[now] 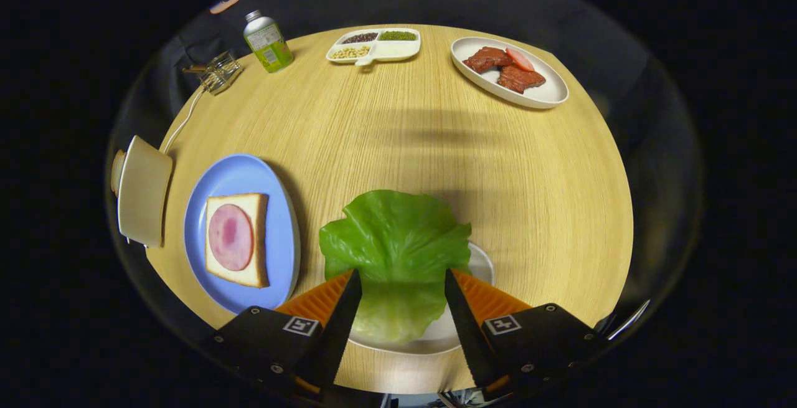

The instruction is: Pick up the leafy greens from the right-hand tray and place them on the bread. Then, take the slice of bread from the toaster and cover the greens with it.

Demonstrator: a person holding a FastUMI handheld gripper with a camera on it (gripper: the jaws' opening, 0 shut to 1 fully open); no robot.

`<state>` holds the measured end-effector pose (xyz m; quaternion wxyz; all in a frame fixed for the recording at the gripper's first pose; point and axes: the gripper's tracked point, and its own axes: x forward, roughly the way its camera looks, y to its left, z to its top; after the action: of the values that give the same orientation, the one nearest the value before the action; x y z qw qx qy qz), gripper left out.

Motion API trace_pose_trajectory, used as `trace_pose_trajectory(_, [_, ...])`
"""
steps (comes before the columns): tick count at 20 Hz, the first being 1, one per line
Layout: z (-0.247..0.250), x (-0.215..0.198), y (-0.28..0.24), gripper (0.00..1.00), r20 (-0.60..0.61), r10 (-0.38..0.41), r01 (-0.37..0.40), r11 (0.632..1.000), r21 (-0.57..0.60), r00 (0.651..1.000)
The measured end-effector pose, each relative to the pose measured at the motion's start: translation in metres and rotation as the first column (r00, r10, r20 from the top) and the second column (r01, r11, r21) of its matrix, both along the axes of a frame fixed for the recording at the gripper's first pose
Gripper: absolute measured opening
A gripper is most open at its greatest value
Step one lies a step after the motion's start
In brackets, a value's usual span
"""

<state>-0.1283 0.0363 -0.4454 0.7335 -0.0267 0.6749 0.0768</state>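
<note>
On the round desk (398, 134), your landmark is the blue plate (240, 177), which carries the bread (255, 205) topped with a ham slice (230, 237). Right of that plate, the leafy greens (395, 240) lie on a white tray (479, 261), between your gripper (403, 283) fingers, which stand spread and grip nothing. Expect a light, floppy, slippery leaf; pinch its thicker pale stem end. Left of the plate stands the toaster (144, 190).
</note>
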Motion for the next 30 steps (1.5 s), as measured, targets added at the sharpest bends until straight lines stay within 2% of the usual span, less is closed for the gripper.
trace_pose_trajectory(9, [-0.011,-0.004,0.002,0.70,-0.056,-0.026,0.024,0.999,-0.035,0.998])
trace_pose_trajectory(11, [-0.010,-0.003,0.005,0.59,-0.052,-0.038,0.036,0.999,-0.036,0.998])
trace_pose_trajectory(12, [-0.010,-0.003,0.005,0.43,-0.047,-0.051,0.049,0.998,-0.040,0.998])
trace_pose_trajectory(14, [-0.011,-0.004,0.006,0.22,-0.046,-0.083,0.081,0.996,-0.044,0.995])
trace_pose_trajectory(18, [-0.009,-0.003,0.003,0.05,-0.065,-0.157,0.156,0.988,-0.015,0.985])
trace_pose_trajectory(22, [0.020,0.004,0.006,0.04,-0.022,-0.212,0.213,0.976,0.040,0.977])
trace_pose_trajectory(30, [0.081,0.025,0.058,0.04,0.056,-0.145,0.133,0.975,0.178,0.988])
